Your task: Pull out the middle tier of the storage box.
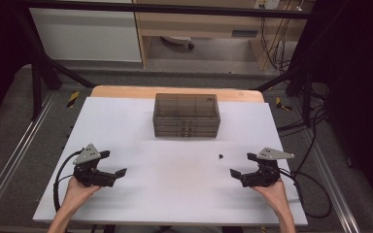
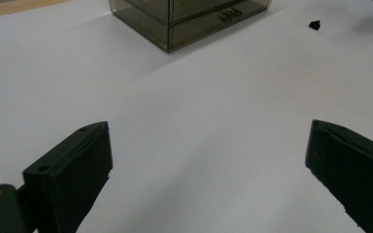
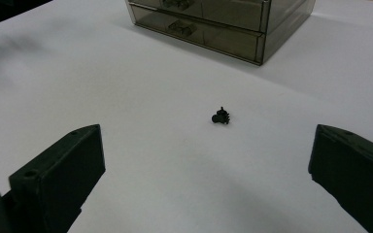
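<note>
A: Status of tongs?
B: Left tongs (image 1: 116, 164) and right tongs (image 1: 240, 164) both spread wide, nothing between them.
A: Part location?
B: Small black plastic part (image 3: 220, 116) lies on the white counter (image 1: 175, 194), just ahead of the right tongs, well apart from the smoky translucent drawer box (image 1: 186, 115).

Worktop (image 1: 126, 121): white sheet over wood top, wood edge visible at far side. Smoked-plastic drawer box (image 1: 186, 115) stands far-centre. Small black part (image 1: 221, 156) lies on the sheet, nearer and to the right, well apart from box.
</note>
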### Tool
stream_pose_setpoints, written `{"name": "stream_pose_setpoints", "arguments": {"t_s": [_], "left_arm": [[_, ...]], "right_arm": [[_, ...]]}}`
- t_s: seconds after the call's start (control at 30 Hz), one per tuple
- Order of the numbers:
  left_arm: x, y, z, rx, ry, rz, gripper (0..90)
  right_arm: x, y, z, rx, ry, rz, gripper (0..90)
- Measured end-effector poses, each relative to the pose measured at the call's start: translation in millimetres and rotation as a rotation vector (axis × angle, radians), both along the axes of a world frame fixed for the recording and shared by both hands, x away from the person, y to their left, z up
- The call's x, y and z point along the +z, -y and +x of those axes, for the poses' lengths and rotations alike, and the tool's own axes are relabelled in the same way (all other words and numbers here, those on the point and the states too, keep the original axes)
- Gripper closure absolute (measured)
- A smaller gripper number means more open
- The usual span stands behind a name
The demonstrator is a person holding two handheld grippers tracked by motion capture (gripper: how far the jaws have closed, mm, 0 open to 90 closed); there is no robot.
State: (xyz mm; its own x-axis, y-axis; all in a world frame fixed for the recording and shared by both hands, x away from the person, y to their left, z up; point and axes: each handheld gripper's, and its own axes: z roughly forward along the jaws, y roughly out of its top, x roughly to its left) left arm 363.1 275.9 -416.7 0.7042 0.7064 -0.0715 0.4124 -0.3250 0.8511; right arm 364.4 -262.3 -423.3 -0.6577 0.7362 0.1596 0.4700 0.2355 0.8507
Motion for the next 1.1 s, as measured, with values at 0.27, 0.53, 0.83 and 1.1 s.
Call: {"name": "stream_pose_setpoints", "arguments": {"t_s": [0.27, 0.53, 0.83, 1.1], "left_arm": [[-0.5, 0.0, 0.4, 0.001, 0.001, 0.005, 2.6], [-0.7, 0.3, 1.6, 0.004, 0.001, 0.007, 2.6], [-1.4, -0.1, 1.7, 0.007, -0.002, 0.009, 2.7], [-2.2, -1.8, 2.0, 0.008, -0.004, 0.01, 2.7]], "right_arm": [[0.6, 0.5, -0.1, -0.001, 0.006, -0.001, 0.4], [1.0, 0.5, -0.2, -0.004, 0.009, -0.007, 0.4], [4.7, -5.3, -0.5, 0.005, 0.026, -0.039, 0.4], [7.5, -15.0, 0.5, 0.024, 0.034, -0.071, 0.4]]}}
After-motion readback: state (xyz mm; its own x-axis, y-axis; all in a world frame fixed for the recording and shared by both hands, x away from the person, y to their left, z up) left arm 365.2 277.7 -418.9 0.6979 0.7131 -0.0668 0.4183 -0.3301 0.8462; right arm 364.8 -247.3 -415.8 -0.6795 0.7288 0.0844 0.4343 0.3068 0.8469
